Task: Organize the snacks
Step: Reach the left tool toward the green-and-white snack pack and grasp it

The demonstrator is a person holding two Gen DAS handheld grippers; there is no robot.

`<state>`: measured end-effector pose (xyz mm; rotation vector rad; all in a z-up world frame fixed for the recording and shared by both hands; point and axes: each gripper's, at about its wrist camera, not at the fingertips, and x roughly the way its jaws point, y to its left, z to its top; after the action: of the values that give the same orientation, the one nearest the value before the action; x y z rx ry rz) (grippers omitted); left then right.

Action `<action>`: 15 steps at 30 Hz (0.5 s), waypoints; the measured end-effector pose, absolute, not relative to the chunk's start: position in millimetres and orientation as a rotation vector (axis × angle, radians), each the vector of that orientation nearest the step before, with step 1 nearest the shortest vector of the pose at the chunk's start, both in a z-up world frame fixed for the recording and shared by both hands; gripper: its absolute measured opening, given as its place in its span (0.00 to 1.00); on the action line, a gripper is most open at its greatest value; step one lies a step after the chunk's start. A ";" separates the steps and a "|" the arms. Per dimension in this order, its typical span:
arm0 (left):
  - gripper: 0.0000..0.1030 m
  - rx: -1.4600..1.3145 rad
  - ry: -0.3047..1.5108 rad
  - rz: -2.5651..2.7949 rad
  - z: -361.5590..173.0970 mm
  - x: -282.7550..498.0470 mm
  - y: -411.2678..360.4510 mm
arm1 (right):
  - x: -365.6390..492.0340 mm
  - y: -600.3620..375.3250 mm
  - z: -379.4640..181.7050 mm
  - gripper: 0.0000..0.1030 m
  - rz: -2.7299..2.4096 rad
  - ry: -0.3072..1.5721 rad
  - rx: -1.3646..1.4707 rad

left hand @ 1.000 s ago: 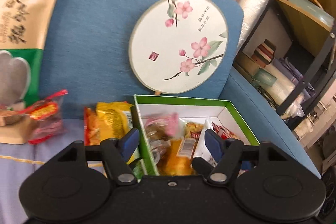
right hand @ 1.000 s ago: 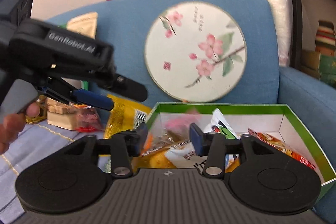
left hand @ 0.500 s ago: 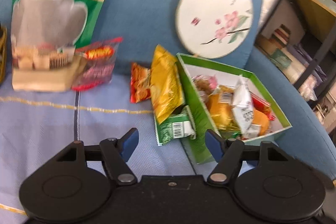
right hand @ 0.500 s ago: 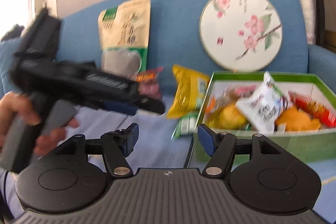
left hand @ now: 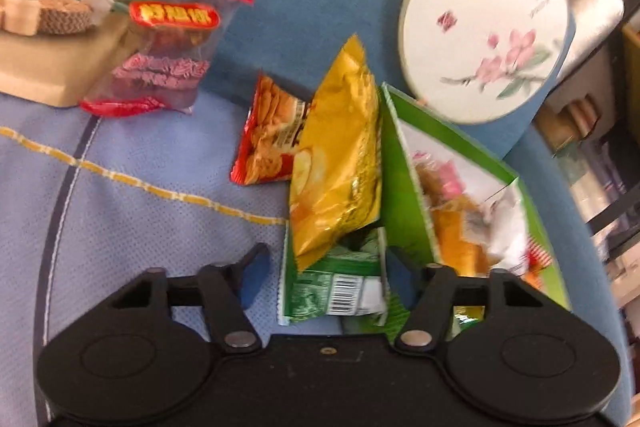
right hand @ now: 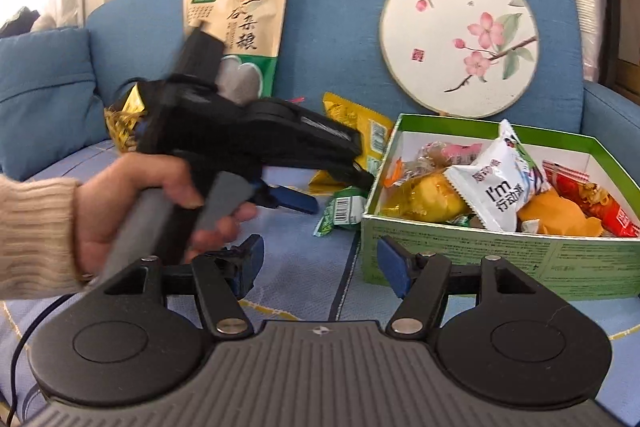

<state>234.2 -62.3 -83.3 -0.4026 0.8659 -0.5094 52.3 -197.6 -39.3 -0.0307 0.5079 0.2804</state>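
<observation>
The left claw (left hand: 324, 267) hangs spread and empty around the green packet (left hand: 336, 287), which lies on the sofa against the green box (right hand: 500, 251). It should straddle the packet's middle before pinching, clear of the yellow bag (left hand: 336, 163). The right claw (right hand: 318, 263) waits spread, holding nothing.

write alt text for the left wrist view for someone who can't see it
The open left gripper points at a green snack packet lying on a blue sofa beside a green box of snacks, with a yellow chip bag leaning on the box's outer wall. A red packet and a round floral fan sit behind.
</observation>
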 end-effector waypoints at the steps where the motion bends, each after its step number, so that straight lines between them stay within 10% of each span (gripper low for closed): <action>1: 0.56 -0.349 0.852 -0.518 -82.5 232.7 -65.3 | 52.0 -196.3 -40.2 1.00 0.282 0.508 -0.040; 3: 0.37 -0.290 0.849 -0.525 -80.6 228.2 -67.0 | 51.9 -193.8 -41.9 1.00 0.286 0.514 -0.059; 8: 0.36 -0.244 0.900 -0.568 -76.4 201.3 -40.6 | 55.8 -191.9 -47.5 1.00 0.330 0.576 -0.034; 15: 1.00 -0.371 0.978 -0.567 -73.1 143.3 17.5 | 70.5 -188.6 -68.2 1.00 0.443 0.730 0.121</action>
<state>143.3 17.5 -73.1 -0.3711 0.9777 -0.5674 70.5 -188.6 -68.2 0.1212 0.7295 0.4430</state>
